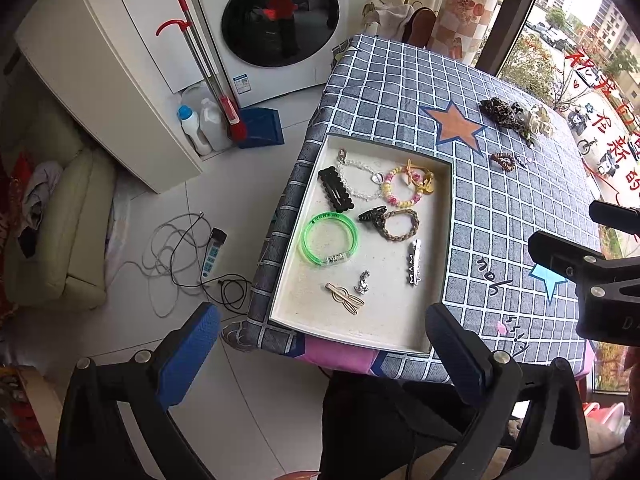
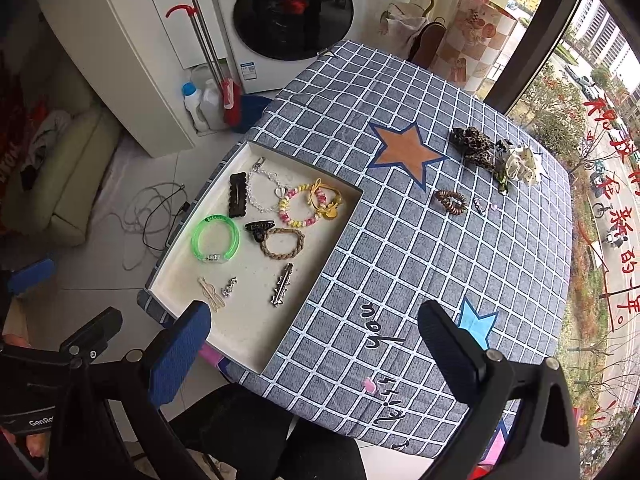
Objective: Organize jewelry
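Note:
A shallow white tray (image 1: 442, 240) (image 2: 256, 366) lies at the table's near left. It holds a green bangle (image 1: 330, 237) (image 2: 215, 238), a black clip (image 1: 336, 188), a clear bead chain (image 1: 360, 178), a pastel bead bracelet (image 1: 402, 190), a braided bracelet (image 1: 400, 224) and several small clips. On the cloth beyond lie a brown coil hair tie (image 1: 504, 159) (image 2: 451, 201), a leopard scrunchie (image 1: 500, 111) (image 2: 474, 146) and a cream scrunchie (image 2: 522, 164). My left gripper (image 1: 324, 352) is open and empty, held above the tray's near edge. My right gripper (image 2: 316, 344) is open and empty over the near cloth.
The table (image 2: 420, 92) has a blue grid cloth with star prints. A washing machine (image 1: 276, 20), a mop (image 1: 208, 68), bottles (image 1: 196, 128) and cables (image 1: 180, 256) are on the floor to the left. A window (image 2: 592, 120) is to the right.

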Motion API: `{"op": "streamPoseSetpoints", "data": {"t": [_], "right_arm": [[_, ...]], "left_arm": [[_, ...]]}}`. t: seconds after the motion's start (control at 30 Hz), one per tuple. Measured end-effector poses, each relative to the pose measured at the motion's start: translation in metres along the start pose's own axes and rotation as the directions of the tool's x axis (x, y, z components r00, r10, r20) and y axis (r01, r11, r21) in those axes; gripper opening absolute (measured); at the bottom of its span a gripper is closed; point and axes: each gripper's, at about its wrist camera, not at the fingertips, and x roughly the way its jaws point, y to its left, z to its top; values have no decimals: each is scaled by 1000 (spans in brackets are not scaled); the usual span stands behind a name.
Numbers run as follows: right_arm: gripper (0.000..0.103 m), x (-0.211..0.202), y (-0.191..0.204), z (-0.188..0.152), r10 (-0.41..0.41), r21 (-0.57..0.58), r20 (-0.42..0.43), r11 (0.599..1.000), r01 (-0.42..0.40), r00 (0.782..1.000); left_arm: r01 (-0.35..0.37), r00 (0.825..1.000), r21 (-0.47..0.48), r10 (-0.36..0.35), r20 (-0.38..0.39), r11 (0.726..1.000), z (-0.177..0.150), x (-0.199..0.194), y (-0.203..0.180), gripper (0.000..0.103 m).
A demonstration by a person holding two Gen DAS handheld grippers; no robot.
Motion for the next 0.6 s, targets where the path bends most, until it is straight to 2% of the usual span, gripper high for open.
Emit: {"op": "streamPoseSetpoints", "data": {"t": [0.6], "right_arm": [[103, 1, 5, 2, -15, -29, -8, 999, 14, 1000]], "left_arm": [[-5, 1000, 17, 6, -17, 1000, 1, 4, -5, 103]]}}
